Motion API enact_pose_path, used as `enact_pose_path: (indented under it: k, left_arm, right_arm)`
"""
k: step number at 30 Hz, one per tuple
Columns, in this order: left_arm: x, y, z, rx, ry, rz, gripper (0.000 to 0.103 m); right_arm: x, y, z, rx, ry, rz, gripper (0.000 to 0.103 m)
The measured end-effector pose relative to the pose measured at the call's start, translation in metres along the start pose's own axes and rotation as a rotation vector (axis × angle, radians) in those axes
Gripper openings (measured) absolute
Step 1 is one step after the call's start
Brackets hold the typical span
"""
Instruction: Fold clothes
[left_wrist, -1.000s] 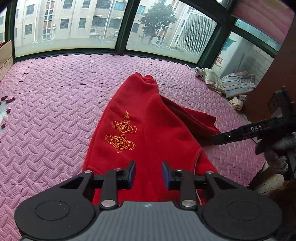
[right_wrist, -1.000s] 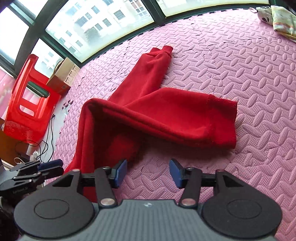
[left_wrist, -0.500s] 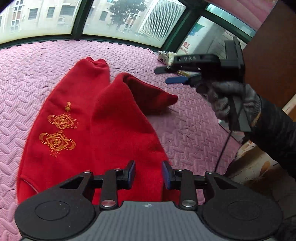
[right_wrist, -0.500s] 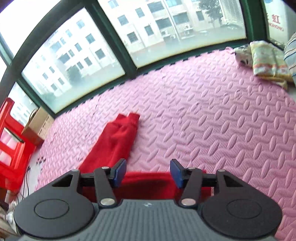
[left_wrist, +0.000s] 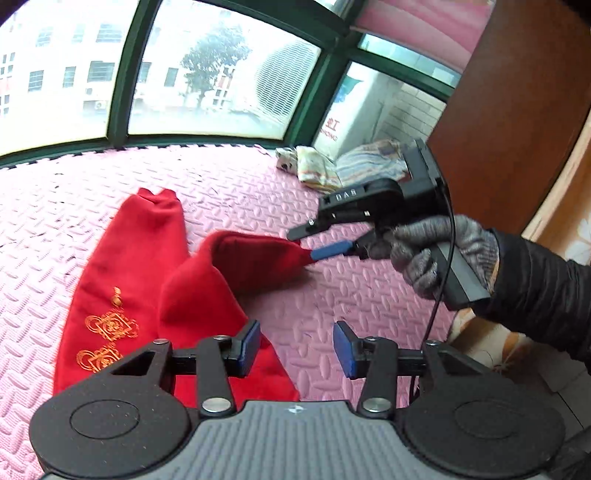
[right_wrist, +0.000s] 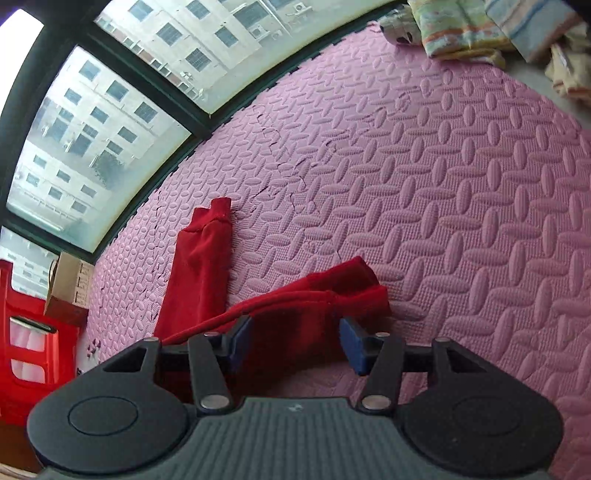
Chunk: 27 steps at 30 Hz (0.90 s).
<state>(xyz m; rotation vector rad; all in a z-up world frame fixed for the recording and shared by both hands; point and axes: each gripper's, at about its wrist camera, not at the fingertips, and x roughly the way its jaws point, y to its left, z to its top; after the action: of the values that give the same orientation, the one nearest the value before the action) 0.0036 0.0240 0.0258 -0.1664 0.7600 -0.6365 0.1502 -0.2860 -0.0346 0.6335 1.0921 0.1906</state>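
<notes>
A red garment (left_wrist: 147, 280) with gold embroidery lies on the pink foam mat (left_wrist: 74, 206). One long part reaches toward the window; a second part is folded across to the right and ends in a cuff (right_wrist: 354, 284). My right gripper (left_wrist: 303, 244), held by a gloved hand, is at that cuff. In the right wrist view, the right gripper (right_wrist: 297, 345) straddles the red cloth with its jaws apart and the pads not pressing. My left gripper (left_wrist: 297, 349) hovers over the garment's right edge. Its jaws are opening, with only mat between them.
A pile of folded striped clothes (left_wrist: 332, 170) lies at the mat's far right corner, by a brown cabinet (left_wrist: 517, 110). A red plastic chair (right_wrist: 29, 332) and a cardboard box (right_wrist: 68, 288) stand at the left, under the windows.
The right gripper has swung over and come down onto the folded part's cuff. The left gripper has shifted right, and its jaws have widened.
</notes>
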Motion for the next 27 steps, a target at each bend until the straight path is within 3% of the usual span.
enact_pose_path:
  k: [5, 9, 11, 12, 14, 17, 22, 27]
  left_arm:
    - [-0.007, 0.024, 0.007, -0.055, -0.055, 0.11, 0.052]
    - [0.004, 0.043, 0.002, -0.102, -0.004, 0.128, 0.052]
    - [0.015, 0.044, -0.002, -0.108, 0.031, 0.14, 0.052]
    - [0.02, 0.045, -0.005, -0.117, 0.049, 0.13, 0.052]
    - [0.027, 0.046, -0.009, -0.121, 0.075, 0.118, 0.052]
    - [0.034, 0.043, -0.017, -0.116, 0.106, 0.091, 0.052]
    - [0.049, 0.033, -0.023, -0.105, 0.148, 0.036, 0.052]
    - [0.061, 0.019, -0.024, -0.095, 0.175, -0.031, 0.052]
  right_arm:
    - [0.021, -0.029, 0.004, 0.299, 0.046, 0.03, 0.054]
    - [0.034, -0.045, 0.005, 0.44, 0.036, 0.036, 0.058]
    - [0.042, -0.048, 0.004, 0.466, 0.042, 0.041, 0.053]
    - [0.044, -0.047, 0.005, 0.454, 0.044, 0.035, 0.049]
    - [0.044, -0.041, 0.008, 0.404, 0.045, 0.023, 0.028]
    - [0.04, -0.024, 0.023, 0.28, 0.026, 0.006, 0.016]
    - [0.029, 0.01, 0.051, 0.053, -0.059, -0.015, 0.011]
    - [0.014, 0.039, 0.075, -0.11, -0.196, 0.054, 0.01]
